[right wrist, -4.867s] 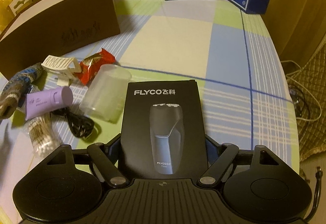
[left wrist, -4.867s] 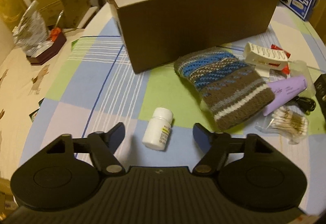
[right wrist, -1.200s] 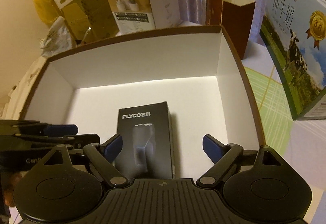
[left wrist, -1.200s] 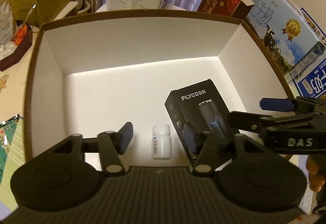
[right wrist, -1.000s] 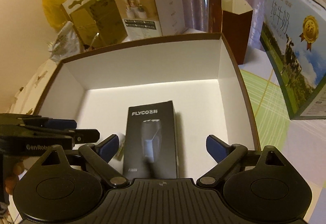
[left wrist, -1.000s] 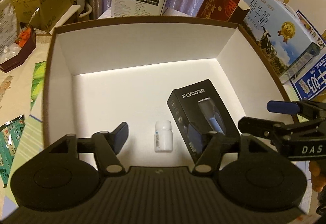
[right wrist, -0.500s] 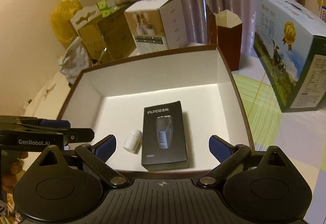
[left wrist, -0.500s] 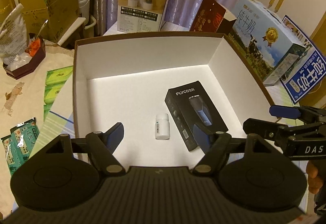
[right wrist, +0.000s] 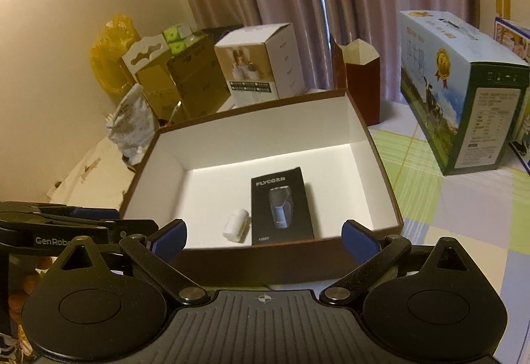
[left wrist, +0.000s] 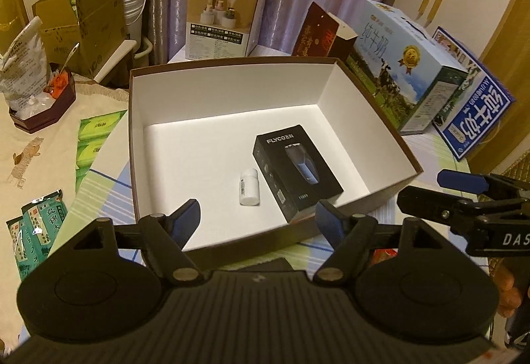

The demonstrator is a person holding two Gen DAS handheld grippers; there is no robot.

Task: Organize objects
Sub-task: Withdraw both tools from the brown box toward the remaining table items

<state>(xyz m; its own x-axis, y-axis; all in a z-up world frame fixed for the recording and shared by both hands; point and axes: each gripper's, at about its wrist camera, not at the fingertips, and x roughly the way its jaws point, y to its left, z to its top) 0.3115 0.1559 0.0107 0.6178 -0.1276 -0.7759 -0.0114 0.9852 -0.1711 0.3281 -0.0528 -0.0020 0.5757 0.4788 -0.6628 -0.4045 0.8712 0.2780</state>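
A brown box point(left wrist: 139, 165) with a white inside stands on the checked tablecloth. On its floor lie a black shaver carton point(left wrist: 296, 170) and, just to its left, a small white pill bottle point(left wrist: 249, 186) on its side. The same carton point(right wrist: 281, 206) and bottle point(right wrist: 236, 225) show in the right wrist view, inside the box point(right wrist: 381, 165). My left gripper point(left wrist: 258, 218) hovers open and empty above the box's near wall. My right gripper point(right wrist: 263, 239) is open and empty too, held above the near wall. The right gripper point(left wrist: 463, 195) also shows at the left view's right edge.
Milk cartons point(left wrist: 407, 66) stand right of the box, a dark red gift box point(left wrist: 318, 32) and a white product box point(left wrist: 225, 16) behind it. Tissue packs point(left wrist: 96, 138) and snack packets point(left wrist: 33, 231) lie to the left. A hand point(left wrist: 506, 287) holds the right gripper.
Both grippers, open and empty, have pulled up and back from inside the box to above its near wall. The carton and the bottle stay on the box floor.
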